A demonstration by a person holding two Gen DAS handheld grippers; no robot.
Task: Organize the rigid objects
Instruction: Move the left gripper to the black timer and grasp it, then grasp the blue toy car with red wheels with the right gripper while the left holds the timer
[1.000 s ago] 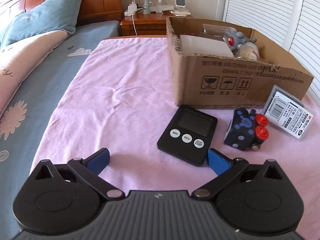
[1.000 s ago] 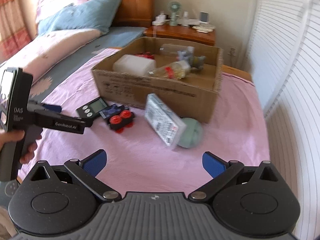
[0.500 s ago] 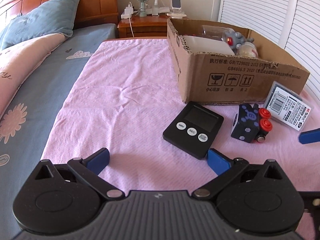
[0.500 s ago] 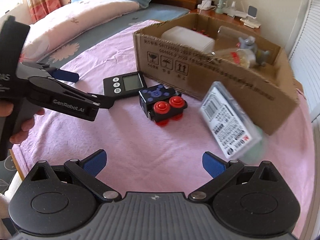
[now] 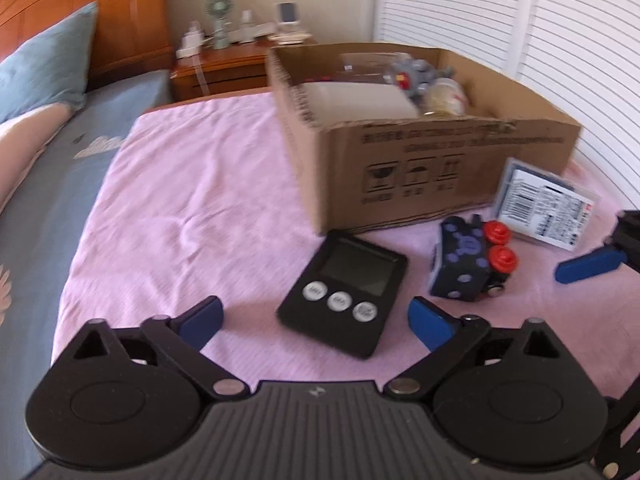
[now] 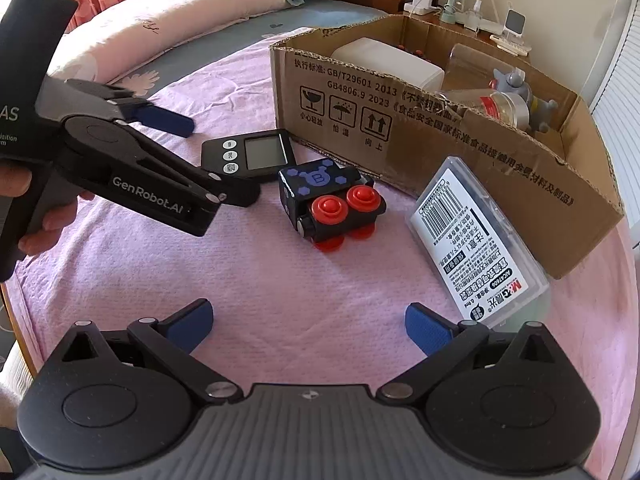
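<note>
A black digital timer (image 5: 344, 288) lies on the pink cloth, right in front of my open left gripper (image 5: 314, 318). It also shows in the right wrist view (image 6: 250, 156). A black toy block with red knobs (image 6: 330, 204) lies to its right, in the left wrist view too (image 5: 470, 266). A clear plastic case with a barcode label (image 6: 476, 244) leans by the cardboard box (image 6: 400, 140). My right gripper (image 6: 308, 324) is open and empty, just short of the toy block.
The cardboard box (image 5: 420, 168) holds a white container (image 6: 388, 64), a jar (image 6: 500, 108) and a grey figure (image 6: 516, 88). A wooden nightstand (image 5: 224, 64) stands behind, pillows on the bed at left, white shutters at right.
My right gripper has moved in lower and closer to the toy block and the case. My left gripper has closed in on the timer. Both stay open.
</note>
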